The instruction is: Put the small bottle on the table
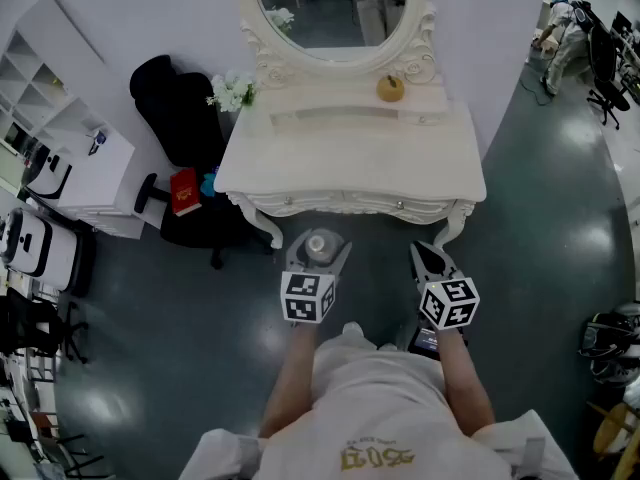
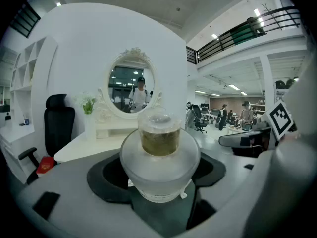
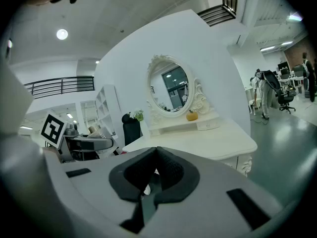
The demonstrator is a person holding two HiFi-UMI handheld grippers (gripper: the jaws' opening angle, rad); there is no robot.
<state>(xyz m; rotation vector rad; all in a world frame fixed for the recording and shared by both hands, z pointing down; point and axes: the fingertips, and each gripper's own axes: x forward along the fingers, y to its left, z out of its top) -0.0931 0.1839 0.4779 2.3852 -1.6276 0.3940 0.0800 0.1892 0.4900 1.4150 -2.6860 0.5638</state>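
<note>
Dark glossy floor surrounds a white, carved dressing table whose tabletop (image 1: 350,158) stands against a pale wall, with an oval mirror (image 1: 335,8) rising from its back edge. White flowers (image 1: 233,90) sit at the back left corner, and a small orange pumpkin-shaped ornament (image 1: 390,89) rests on the raised ledge below the mirror. A black office chair (image 1: 180,118) stands off the left edge. The person faces the front edge, holding both tools out over the floor. The left claw (image 1: 318,258) is spread wide and pinches a small bottle (image 2: 160,157) of frosted glass, upright, its round body seated between the dark pads and amber liquid showing near the top. The bottle hangs in the air just short of the front edge, not yet over the tabletop. The right claw (image 3: 156,175) is pressed together and holds nothing. The step in hand looks like carrying; next would be reaching forward, lowering the bottle onto bare tabletop, and letting go.
</note>
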